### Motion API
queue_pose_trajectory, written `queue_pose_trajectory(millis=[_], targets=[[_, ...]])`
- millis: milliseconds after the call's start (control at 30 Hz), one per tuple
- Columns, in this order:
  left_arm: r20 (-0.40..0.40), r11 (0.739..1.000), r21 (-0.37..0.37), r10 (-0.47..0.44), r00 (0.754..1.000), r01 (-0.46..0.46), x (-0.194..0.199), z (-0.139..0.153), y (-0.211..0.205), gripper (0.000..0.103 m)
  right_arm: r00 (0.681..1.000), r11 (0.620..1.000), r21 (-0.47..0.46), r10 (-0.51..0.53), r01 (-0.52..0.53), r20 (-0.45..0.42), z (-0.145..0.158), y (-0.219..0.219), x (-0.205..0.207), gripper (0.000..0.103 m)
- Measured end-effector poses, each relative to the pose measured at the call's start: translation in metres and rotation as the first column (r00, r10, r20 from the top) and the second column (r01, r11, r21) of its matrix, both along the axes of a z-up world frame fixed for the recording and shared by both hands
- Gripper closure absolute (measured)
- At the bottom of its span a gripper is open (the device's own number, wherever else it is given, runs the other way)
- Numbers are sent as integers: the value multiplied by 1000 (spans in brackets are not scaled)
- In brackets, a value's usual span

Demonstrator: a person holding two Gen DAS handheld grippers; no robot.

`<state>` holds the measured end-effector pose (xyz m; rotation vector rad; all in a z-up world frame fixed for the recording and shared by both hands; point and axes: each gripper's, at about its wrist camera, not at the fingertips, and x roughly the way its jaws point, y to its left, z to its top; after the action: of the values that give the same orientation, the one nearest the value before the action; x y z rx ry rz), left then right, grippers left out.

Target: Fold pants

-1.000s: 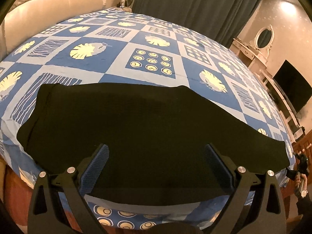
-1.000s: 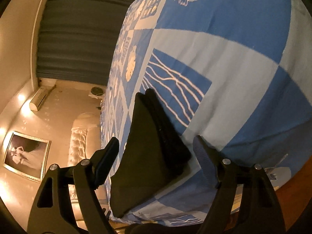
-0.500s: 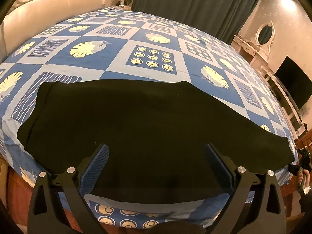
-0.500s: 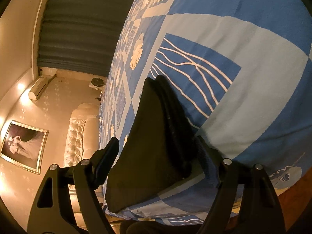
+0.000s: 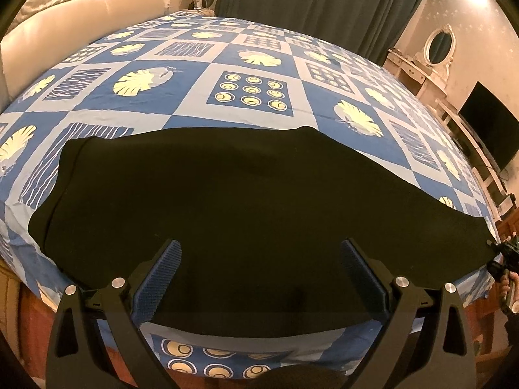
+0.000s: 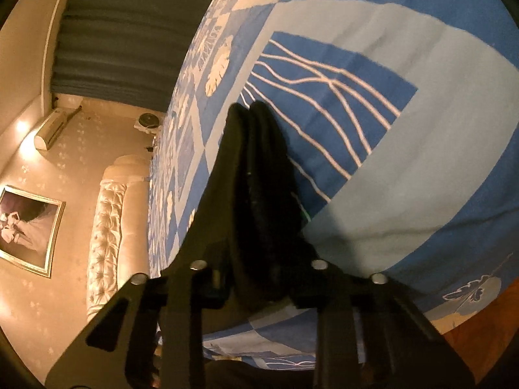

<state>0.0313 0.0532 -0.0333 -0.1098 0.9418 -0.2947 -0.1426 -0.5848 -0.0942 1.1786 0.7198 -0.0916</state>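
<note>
The right gripper (image 6: 259,278) is closing on one end of the black pants (image 6: 256,175), its jaws drawn narrow with the stacked edges of cloth bunched between them. The left gripper (image 5: 259,278) hangs wide and holds nothing, above the near edge of the pants (image 5: 227,201), which lie spread flat along the near side of the bed (image 5: 253,64), on its blue patterned sheet.

The main risk, as I judge it, is a partial grasp. The end shows as two thick rolls side by side, and if the pads catch only the upper one, the lower layer will stay on the sheet and the fold will come out skewed. The jaws could also pinch the sheet along with the cloth and drag it up. With the left gripper not pinning anything, the whole garment may slide toward the bed's edge instead of folding over.
</note>
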Motion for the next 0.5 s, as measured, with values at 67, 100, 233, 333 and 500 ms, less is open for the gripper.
queue_pose_trajectory(millis=[67, 100, 233, 333, 500], targets=[[-3, 1000, 2, 5, 1000, -5, 1, -1, 0, 6, 1000, 1000, -10, -6, 6, 1, 4, 1, 1, 81], [-4, 1000, 2, 9, 1000, -9, 2, -2, 1, 6, 1000, 1000, -23, -7, 7, 3, 7, 2, 2, 82], [-17, 1000, 0, 28, 999, -28, 4, -4, 5, 6, 1000, 998, -55, -17, 18, 9, 24, 9, 6, 82], [-22, 999, -4, 37, 999, -37, 5, -5, 8, 6, 999, 997, -71, -22, 24, 30, 39, 16, 10, 82], [-25, 999, 8, 42, 999, -42, 6, -6, 8, 6, 996, 993, -117, 17, -6, 93, 75, 41, 22, 82]])
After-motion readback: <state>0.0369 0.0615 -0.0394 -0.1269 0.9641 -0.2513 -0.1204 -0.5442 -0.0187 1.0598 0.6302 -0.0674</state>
